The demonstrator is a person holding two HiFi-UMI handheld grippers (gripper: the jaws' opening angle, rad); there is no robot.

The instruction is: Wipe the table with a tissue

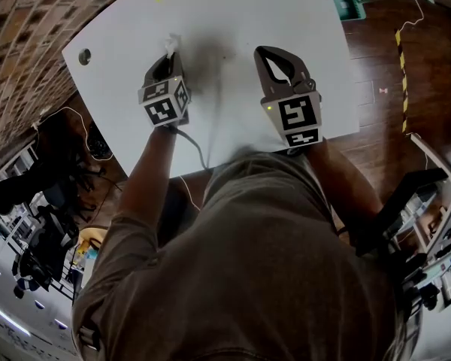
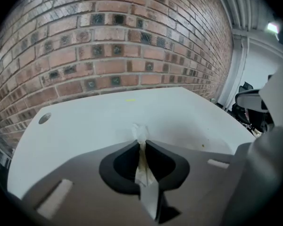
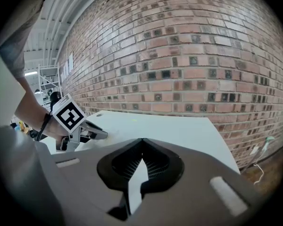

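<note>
Left gripper [image 2: 140,144] pinches a tissue [image 2: 140,132] at the white table [image 1: 248,13].
Right gripper [image 3: 141,140] hovers beside it, jaws together, holding nothing.

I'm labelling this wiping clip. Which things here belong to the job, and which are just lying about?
Job: tissue, pinched in the left gripper jaws; white table; right gripper, jaws together, empty.
Lying about: teal object, white cable and striped tape on the floor.
</note>
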